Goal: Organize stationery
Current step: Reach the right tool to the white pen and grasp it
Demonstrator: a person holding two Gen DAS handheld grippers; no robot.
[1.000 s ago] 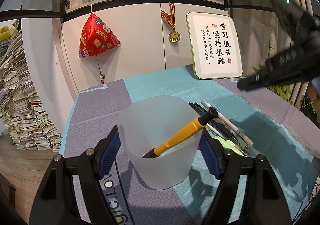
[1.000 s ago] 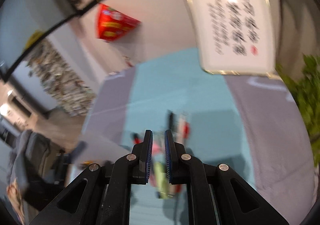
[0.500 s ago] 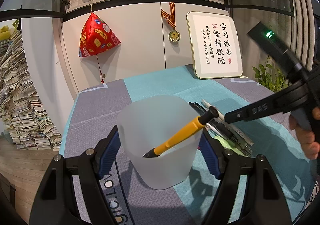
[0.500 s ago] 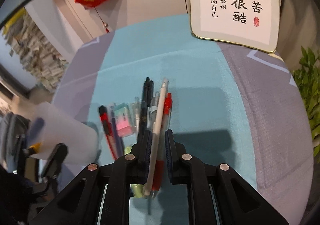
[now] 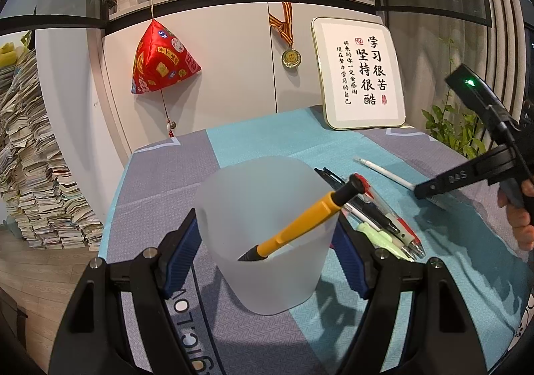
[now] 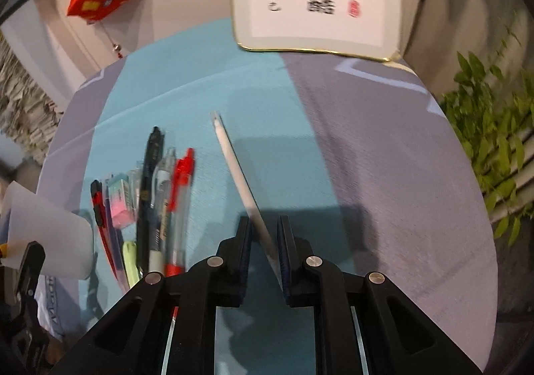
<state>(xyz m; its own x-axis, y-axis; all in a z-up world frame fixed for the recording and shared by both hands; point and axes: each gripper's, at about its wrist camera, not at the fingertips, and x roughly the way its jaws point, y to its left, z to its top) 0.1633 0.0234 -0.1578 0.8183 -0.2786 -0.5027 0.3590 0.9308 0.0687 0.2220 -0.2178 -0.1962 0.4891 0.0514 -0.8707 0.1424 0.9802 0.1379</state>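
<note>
My left gripper [image 5: 267,241] is shut on a frosted plastic cup [image 5: 267,258] that stands on the table; a yellow utility knife [image 5: 300,224] leans inside it. A row of pens [image 6: 160,201] and an eraser [image 6: 120,201] lies right of the cup, also in the left wrist view [image 5: 383,221]. My right gripper [image 6: 263,248] holds a white pen [image 6: 237,168] between its fingers, apart from the row; the pen slants across a visible gap between the pads. The white pen [image 5: 383,171] and right gripper [image 5: 467,171] show in the left wrist view.
A framed calligraphy board [image 5: 360,74] leans on the cabinet at the table's back. A green plant [image 6: 494,141] is off the right edge. A red pyramid ornament [image 5: 160,61] and a medal [image 5: 291,57] hang on the cabinet. Stacked papers [image 5: 30,174] stand left.
My right gripper came down over the pens, and the white pen now sits between its fingers, moved right out of the row. The left gripper and cup have not moved.
</note>
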